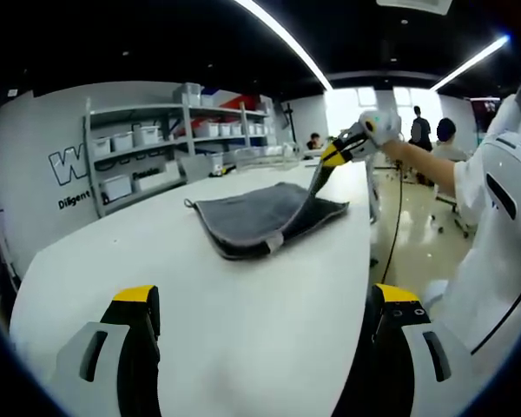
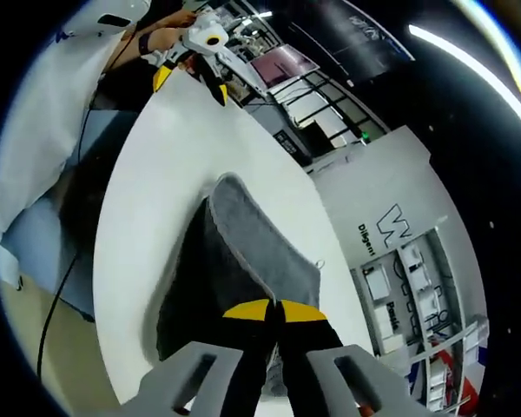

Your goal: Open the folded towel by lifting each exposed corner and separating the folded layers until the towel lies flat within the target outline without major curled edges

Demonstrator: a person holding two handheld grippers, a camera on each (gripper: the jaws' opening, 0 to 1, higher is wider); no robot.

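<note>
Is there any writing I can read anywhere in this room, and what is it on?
"W": a big outlined letter on the grey wall, cut off by the shelves; it also shows in the right gripper view.
"Diligent": small dark word under it on the same wall, partly blurred, so my reading is uncertain.
Bins on the shelves: any labels are too small to read.
Towel: no writing.

You are looking at a white wall (image 1: 43, 148) showing a large "W" cut off by the shelving, with smaller lettering starting "Diligent" beneath it; the rest is unreadable.
</note>
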